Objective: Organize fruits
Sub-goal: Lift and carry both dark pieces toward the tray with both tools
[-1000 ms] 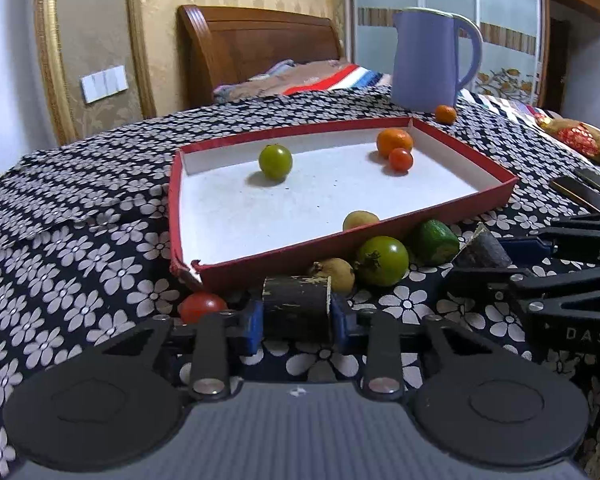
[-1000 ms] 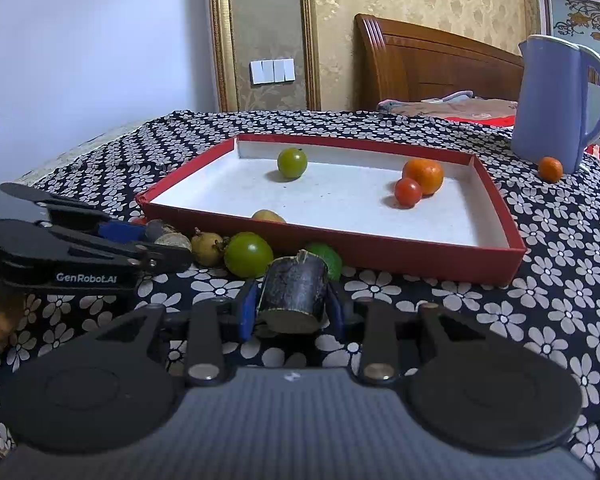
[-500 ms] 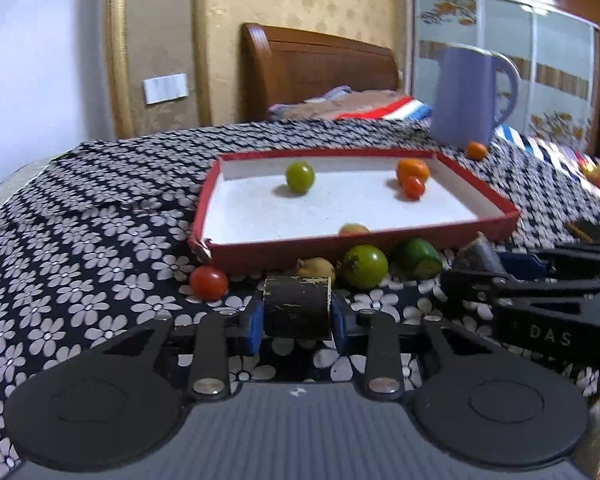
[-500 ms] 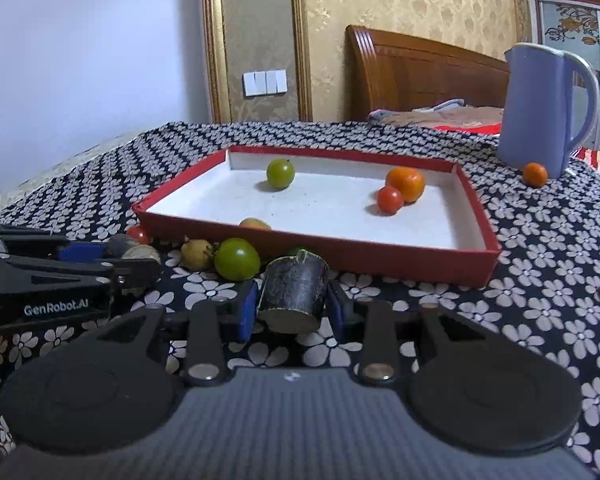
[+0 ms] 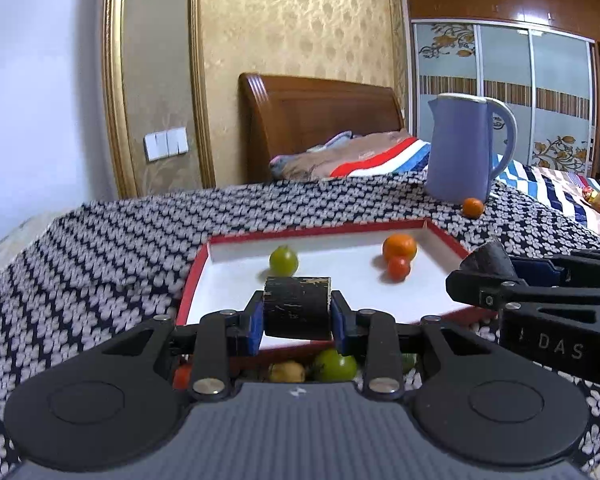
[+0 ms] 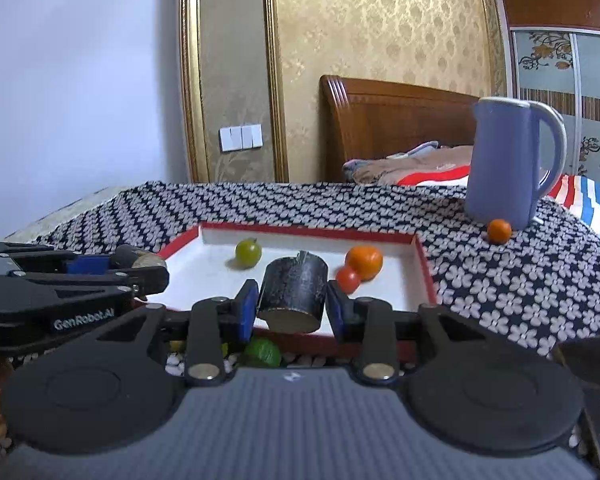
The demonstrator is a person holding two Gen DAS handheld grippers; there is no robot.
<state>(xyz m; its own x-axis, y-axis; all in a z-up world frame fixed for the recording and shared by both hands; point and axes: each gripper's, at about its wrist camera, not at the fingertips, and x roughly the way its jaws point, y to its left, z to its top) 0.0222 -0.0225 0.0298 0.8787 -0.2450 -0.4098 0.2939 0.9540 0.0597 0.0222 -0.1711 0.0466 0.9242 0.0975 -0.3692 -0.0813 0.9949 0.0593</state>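
I have the left gripper (image 5: 297,312) pinching a dark cylindrical piece (image 5: 297,307) crosswise between its blue fingers (image 5: 255,322), and it hangs over the near rim of the red tray (image 5: 194,276). My right gripper (image 6: 291,304) pinches a second dark cylindrical chunk (image 6: 292,294) the same way, its pale cut end facing the camera, also above the tray's near edge. Each gripper shows in the other's view: the right one enters the left wrist view from the right side with its load at the tip, and the left one comes in from the left of the right wrist view. Inside the white-floored tray I see a green tomato (image 5: 283,261) toward the back left, and an orange (image 5: 399,247) with a small red tomato (image 5: 398,267) touching its front toward the back right. Outside the tray, against its near wall on the flower-print surface (image 5: 100,264), lie a yellowish fruit (image 5: 286,372), a larger green tomato (image 5: 335,364), a red tomato (image 5: 182,376) partly hidden by my left gripper's frame, and a green fruit (image 6: 264,352) that I see best under the right gripper. Beyond the tray stands a blue jug (image 6: 508,164), with a small orange fruit (image 6: 499,231) just beside its base.
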